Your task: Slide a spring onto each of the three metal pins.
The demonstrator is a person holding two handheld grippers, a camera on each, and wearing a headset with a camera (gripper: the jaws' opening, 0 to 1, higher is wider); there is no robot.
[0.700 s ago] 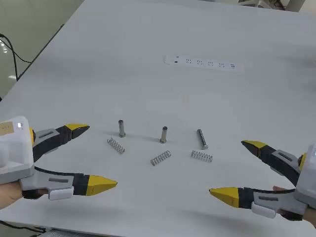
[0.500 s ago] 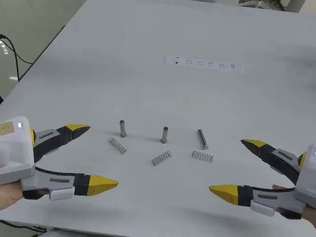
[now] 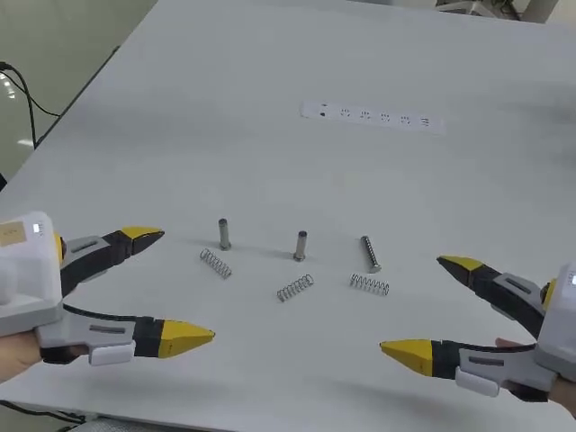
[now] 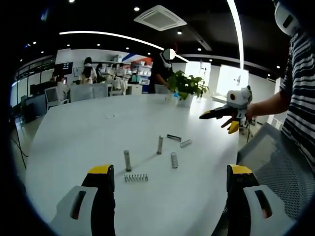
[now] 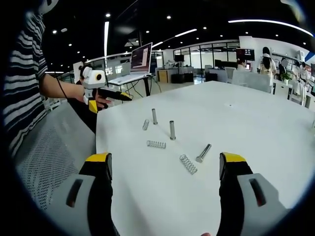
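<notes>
- Left gripper (image 3: 177, 284), right gripper (image 3: 419, 304): jaws wide apart, both empty.
- Three springs (image 3: 294, 287): loose on the table, each about 6 o'clock of a pin (image 3: 301, 245).
- Step: none threaded yet; next, pinch one spring.

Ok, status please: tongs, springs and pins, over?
Left tongs open, empty. Right tongs open, empty. Springs loose beside pins, none fitted; one pin lying flat. Power strip far behind.
</notes>
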